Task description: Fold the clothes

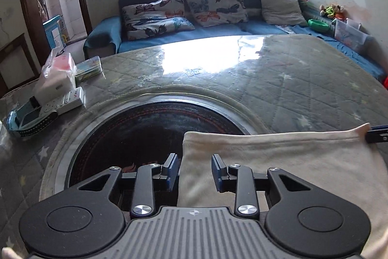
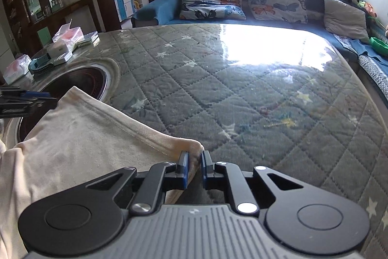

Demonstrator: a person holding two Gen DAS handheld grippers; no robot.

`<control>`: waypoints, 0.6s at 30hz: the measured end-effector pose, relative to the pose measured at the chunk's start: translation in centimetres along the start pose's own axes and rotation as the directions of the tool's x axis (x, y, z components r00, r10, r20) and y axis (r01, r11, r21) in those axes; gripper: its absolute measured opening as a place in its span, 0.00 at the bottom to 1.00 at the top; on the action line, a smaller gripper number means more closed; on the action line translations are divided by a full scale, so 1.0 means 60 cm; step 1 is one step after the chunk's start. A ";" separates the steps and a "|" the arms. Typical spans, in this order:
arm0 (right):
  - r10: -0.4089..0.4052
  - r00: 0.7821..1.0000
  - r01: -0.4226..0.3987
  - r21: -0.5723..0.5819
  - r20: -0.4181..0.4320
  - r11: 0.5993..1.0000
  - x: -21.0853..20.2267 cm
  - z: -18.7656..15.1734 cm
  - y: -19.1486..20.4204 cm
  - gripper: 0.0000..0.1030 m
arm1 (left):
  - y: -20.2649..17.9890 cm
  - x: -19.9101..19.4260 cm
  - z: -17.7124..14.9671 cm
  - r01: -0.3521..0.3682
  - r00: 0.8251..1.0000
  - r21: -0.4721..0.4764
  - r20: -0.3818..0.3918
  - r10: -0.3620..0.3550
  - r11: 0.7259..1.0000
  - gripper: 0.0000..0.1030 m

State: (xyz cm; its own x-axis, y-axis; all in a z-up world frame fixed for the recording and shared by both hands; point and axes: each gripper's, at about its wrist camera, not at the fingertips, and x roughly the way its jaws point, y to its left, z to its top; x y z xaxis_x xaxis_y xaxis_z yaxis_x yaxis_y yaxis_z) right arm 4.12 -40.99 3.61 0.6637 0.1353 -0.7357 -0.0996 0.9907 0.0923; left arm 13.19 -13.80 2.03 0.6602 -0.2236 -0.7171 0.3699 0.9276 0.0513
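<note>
The cream garment (image 2: 80, 145) lies on the near part of the counter (image 2: 242, 101), its hemmed edge running left to right between both tools. The right gripper (image 2: 194, 165) has its fingers nearly closed on the right-hand corner. The left gripper (image 1: 194, 171) stands parted astride the left edge, gripping nothing visibly. The counter carries a quilted grey cover under clear film, with a dark round inset (image 1: 135, 135). A blue sofa (image 1: 218, 33) lies beyond.
</note>
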 end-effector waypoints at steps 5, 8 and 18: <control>-0.009 1.000 0.009 -0.033 0.003 0.999 0.017 0.026 -0.002 0.09 | 0.004 0.037 0.019 -0.022 1.000 0.015 0.009 0.022 1.000 0.08; -0.022 1.000 0.023 -0.061 0.015 0.998 0.031 0.049 -0.003 0.07 | 0.011 0.043 0.028 -0.059 0.998 0.020 0.034 0.058 0.998 0.06; -0.078 0.996 0.082 -0.128 0.038 0.988 0.092 0.117 0.019 0.11 | 0.042 0.053 0.049 -0.096 0.995 -0.042 0.020 0.097 0.994 0.12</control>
State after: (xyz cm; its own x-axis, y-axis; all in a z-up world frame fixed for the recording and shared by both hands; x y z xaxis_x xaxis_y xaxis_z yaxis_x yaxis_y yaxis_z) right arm 12.84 -39.01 4.37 0.6971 0.0583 -0.7146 -0.1389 0.9888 -0.0548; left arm 18.13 -13.03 1.93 0.7060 -0.1384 -0.6946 0.2766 0.9567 0.0905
